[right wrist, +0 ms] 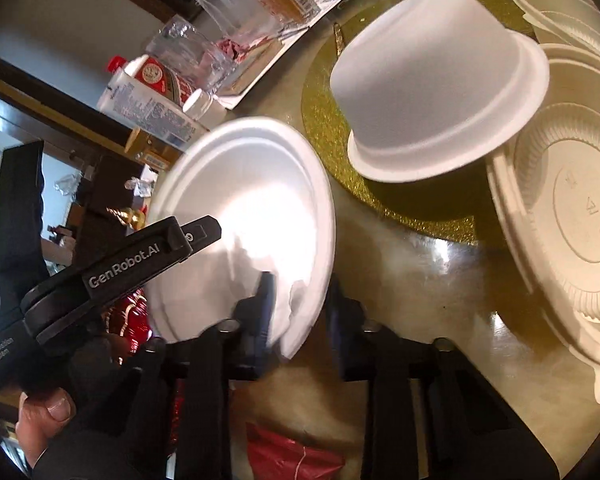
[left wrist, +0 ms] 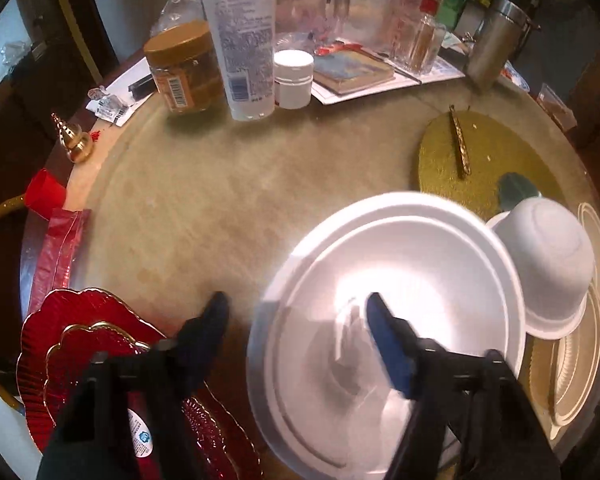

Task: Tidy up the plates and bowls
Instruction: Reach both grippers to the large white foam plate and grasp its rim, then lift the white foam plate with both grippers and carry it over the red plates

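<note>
The white plate (left wrist: 396,280) fills the lower middle of my left wrist view, a plain foam-looking disc with a raised rim, glaring under the light. In my right wrist view it (right wrist: 244,200) sits left of centre, tilted, and my right gripper (right wrist: 296,304) is closed on its near edge. My left gripper (left wrist: 296,316) stands partly open over the plate's left rim, one finger outside, one over its well, gripping nothing. A white bowl (right wrist: 440,92) lies upside down at upper right, over the gold glitter mat (right wrist: 328,128) and leaning on cream plastic lids (right wrist: 572,216). The surface (left wrist: 220,208) is beige. At lower left, "GenRobot.AI" is printed on the other gripper's body (right wrist: 120,272).
</note>
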Tool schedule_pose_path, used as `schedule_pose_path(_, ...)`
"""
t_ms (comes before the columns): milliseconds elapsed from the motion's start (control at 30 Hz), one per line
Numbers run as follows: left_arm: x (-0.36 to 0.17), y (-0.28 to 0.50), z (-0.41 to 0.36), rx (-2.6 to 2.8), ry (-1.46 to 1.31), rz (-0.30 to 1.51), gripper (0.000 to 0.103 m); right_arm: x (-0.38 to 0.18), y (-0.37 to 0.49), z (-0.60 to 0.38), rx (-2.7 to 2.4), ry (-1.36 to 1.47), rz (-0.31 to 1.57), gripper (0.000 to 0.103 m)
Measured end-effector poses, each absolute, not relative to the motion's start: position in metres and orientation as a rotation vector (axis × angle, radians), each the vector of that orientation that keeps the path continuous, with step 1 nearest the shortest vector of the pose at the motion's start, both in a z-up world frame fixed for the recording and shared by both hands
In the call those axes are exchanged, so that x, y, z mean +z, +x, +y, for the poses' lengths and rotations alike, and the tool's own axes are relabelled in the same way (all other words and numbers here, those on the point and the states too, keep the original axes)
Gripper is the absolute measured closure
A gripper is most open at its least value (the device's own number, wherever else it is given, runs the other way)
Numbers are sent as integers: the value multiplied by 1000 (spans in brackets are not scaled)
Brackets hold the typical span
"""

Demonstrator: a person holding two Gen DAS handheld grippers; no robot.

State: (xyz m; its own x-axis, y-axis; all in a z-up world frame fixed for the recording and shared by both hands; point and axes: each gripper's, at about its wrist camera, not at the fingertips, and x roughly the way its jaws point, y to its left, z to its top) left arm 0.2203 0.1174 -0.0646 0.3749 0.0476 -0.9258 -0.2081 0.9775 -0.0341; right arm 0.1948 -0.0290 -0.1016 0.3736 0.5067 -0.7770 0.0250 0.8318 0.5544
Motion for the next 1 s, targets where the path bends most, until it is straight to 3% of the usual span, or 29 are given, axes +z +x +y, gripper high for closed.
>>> schedule_pose_path(67,-68,220,116,165,-141,1184,52,-104,194,-28,327,520,1165,90)
schedule_pose_path(333,-60,214,104,153,-86,1136,68,-102,189,-32,311,499,1150,90)
schedule_pose_path(1000,-25,183,90,131,-51,1025,77,-71,167,-44,320,494,1056,90)
